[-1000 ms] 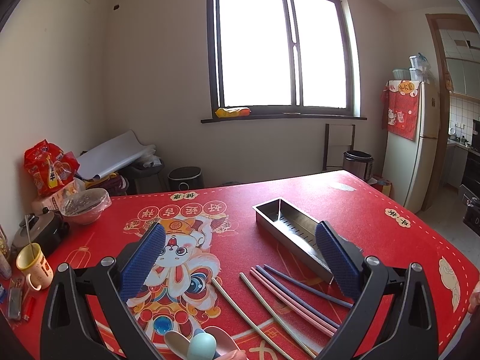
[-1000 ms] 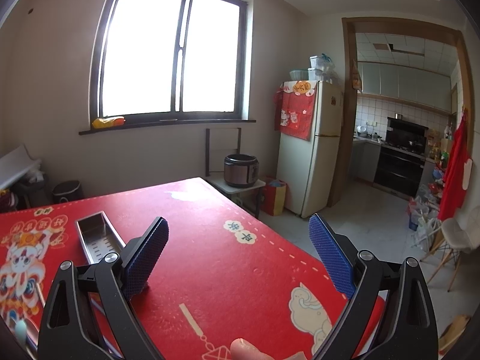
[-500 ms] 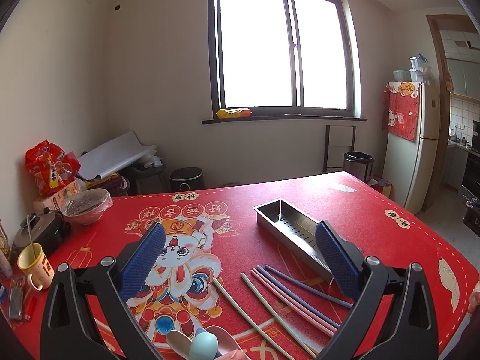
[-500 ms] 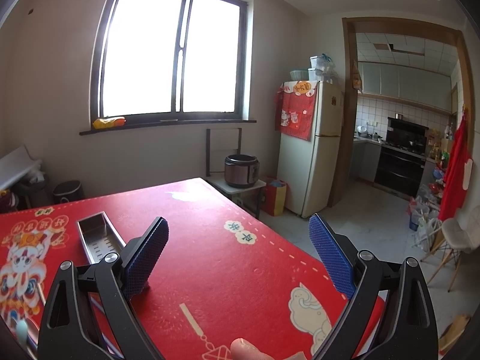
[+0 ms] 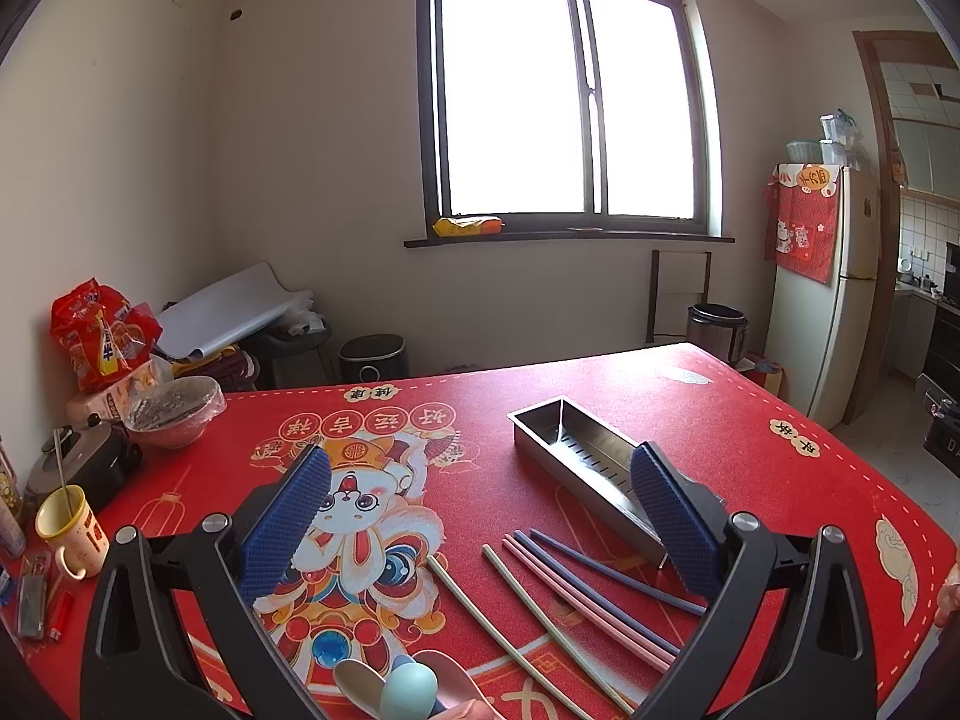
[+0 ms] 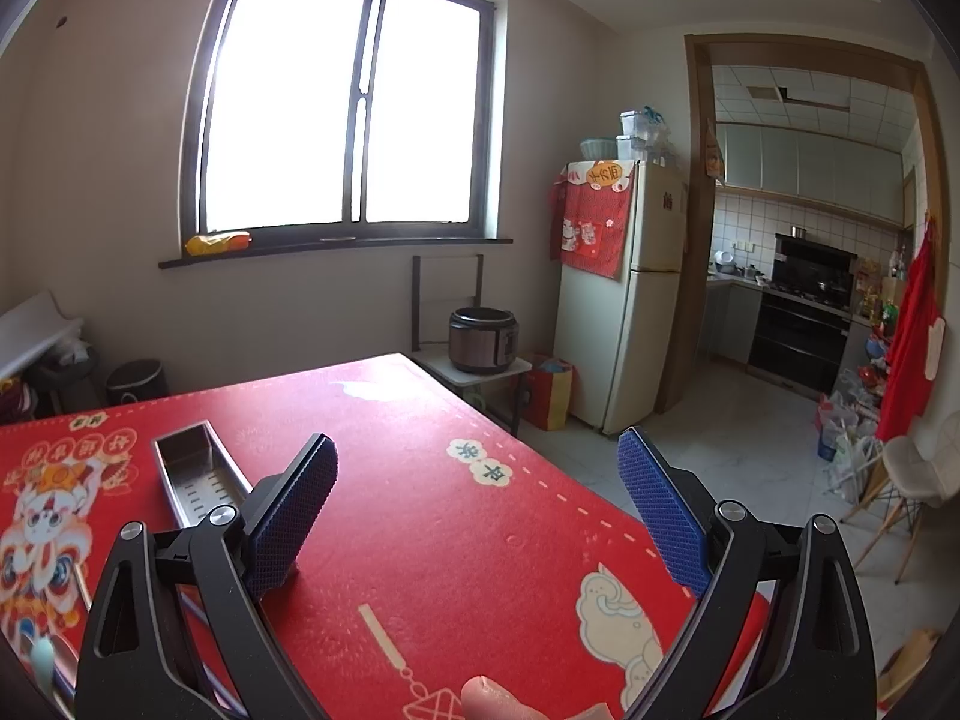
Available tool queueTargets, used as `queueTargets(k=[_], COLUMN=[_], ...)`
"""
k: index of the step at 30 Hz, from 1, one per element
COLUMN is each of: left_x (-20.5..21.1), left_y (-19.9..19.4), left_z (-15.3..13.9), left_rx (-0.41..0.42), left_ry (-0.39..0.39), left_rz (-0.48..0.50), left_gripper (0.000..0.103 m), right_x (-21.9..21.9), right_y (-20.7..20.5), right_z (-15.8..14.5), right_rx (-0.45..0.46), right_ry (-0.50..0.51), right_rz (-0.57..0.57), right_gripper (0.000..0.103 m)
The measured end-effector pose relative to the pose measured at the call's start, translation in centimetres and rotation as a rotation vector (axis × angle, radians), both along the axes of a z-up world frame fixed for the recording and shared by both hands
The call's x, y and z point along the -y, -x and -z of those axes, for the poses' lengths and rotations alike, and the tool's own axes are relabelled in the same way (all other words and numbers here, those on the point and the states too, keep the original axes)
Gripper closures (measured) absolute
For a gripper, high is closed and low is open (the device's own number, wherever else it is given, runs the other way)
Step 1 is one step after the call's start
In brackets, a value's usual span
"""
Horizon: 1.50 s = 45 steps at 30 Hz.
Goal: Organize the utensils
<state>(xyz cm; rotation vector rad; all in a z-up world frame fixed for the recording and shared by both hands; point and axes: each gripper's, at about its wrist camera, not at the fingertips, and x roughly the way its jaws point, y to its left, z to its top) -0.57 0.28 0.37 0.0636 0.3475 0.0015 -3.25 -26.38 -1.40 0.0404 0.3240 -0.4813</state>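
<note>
Chopsticks (image 5: 576,588) fanned out loose on the red surface (image 5: 750,480), near edge, tips pointing up toward the steel tray (image 5: 576,450). Green, pink and dark blue sticks, lying side by side, a few touching, none in the tray. Spoons (image 5: 402,684) bunched at the bottom edge, just left of the chopsticks, a pale blue bowl on top. Tray empty, slotted floor showing, set at a slant just beyond the sticks — probably the home for everything, long and narrow to suit them. Sorting not yet begun, by the look of it.

Left tool (image 5: 480,516) hovering above the sticks, pads spread wide, nothing between them; aimed over the cutlery, seemingly lined up for a first pick. Right tool (image 6: 477,510) off to the side over bare red cloth, also gaping wide and empty, tray (image 6: 198,474) just left of it. Well placed, perhaps, to steady that tray.

Out at the far left rim: yellow mug (image 5: 66,531), covered bowl (image 5: 174,411), snack bags (image 5: 99,342), well clear.
</note>
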Motion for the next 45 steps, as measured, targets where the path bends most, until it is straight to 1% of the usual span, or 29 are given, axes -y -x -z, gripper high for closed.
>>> queueTargets(k=[27,30,35,40,45], left_x=[-0.1,-0.3,-1.3,-3.1,-5.7], left_y=[0.4,0.6,0.5,0.8,1.5], left_z=[-0.1,0.0,0.8,2.6,4.8], left_rx=[-0.001,-0.003,-0.025,-0.076,-0.143], left_ry=[-0.001,0.001,0.001,-0.019,-0.041], left_rz=[-0.002,-0.005,-0.041,-0.108,-0.163], left_gripper=[0.005,0.005,0.005,0.005,0.005], right_x=[0.1,0.1,-0.2,-1.5,-2.9], right_y=[-0.3,-0.5,-1.6,-2.9,-4.2], right_z=[0.1,0.1,1.6,3.6,6.1], right_rx=[-0.007,-0.020,-0.065,-0.135,-0.216], right_ry=[-0.010,-0.029,-0.101,-0.123,-0.191], right_rz=[-0.005,-0.041,-0.162,-0.275,-0.399], right_gripper=[0.012,0.012,0.012,0.012,0.012])
